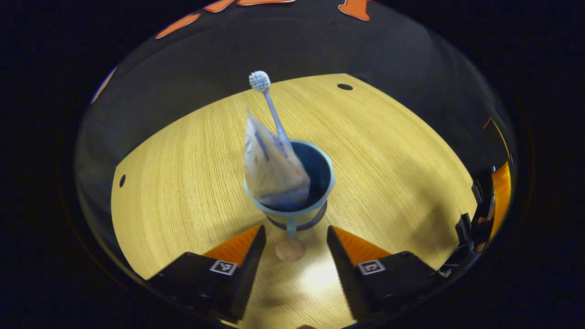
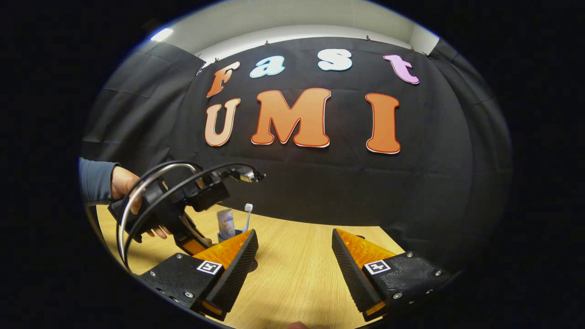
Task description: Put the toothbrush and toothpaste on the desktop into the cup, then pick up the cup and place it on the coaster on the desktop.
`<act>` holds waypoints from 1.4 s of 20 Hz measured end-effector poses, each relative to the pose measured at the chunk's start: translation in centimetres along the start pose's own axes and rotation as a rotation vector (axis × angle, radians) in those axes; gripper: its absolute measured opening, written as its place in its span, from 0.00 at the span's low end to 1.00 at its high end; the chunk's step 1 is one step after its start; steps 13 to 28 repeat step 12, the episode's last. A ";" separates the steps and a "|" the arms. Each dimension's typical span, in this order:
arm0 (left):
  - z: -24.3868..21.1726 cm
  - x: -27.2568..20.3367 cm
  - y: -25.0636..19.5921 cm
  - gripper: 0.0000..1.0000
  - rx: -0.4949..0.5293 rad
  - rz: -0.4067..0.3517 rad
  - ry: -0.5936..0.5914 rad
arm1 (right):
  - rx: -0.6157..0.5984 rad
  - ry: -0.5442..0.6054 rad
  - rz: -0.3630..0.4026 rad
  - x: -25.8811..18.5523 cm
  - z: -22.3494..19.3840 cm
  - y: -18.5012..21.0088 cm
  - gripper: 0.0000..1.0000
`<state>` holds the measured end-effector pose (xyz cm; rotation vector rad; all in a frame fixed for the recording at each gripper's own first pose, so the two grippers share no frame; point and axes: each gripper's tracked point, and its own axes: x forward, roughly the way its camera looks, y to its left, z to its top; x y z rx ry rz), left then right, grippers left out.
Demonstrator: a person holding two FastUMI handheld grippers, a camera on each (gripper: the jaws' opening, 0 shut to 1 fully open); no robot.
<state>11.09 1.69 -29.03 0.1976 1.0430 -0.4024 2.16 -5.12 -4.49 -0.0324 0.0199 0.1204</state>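
Toothbrush [image 1: 266, 104] and toothpaste [image 1: 270, 165] both stand inside the cup [image 1: 299, 192], leaning toward the side of its rim that lies left in the left gripper view, the brush head up and the flat end of the tube uppermost. The tube carries blue and orange printing, but it is too blurred to read. The cup sits on a dark round coaster [image 1: 297, 221], whose edge shows under its base, on the wooden worktop [image 1: 393, 169].

The left gripper [image 1: 296, 240] has its fingers spread wide with nothing between them; the cup stands just ahead of the fingertips, centred on the gap, and its handle [image 1: 291, 227] points back toward the gripper. Each finger bears a small square black-and-white marker, a coded pattern and not words. A small round pale patch lies on the worktop between the fingertips; I cannot tell what it is.

The right gripper [image 2: 295, 249] is also spread apart and empty, above the worktop. In the right gripper view the cup [image 2: 225, 236] with toothpaste [image 2: 226, 223] and toothbrush [image 2: 247, 214] lies ahead and to the left, partly hidden behind the near finger. The left gripper [image 2: 192, 242] is farther left, held by a hand [image 2: 132, 192] in a grey-blue sleeve [image 2: 96, 180], with cables looping over it.
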 end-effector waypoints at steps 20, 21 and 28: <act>2.6 -13.9 2.9 1.00 -0.043 0.244 -0.573 | -0.027 -0.063 -0.025 -0.9 3.3 2.2 0.97; 2.6 -13.9 2.9 1.00 -0.043 0.244 -0.573 | -0.027 -0.063 -0.025 -0.9 3.3 2.2 0.97; 2.6 -13.9 2.9 1.00 -0.043 0.244 -0.573 | -0.027 -0.063 -0.025 -0.9 3.3 2.2 0.97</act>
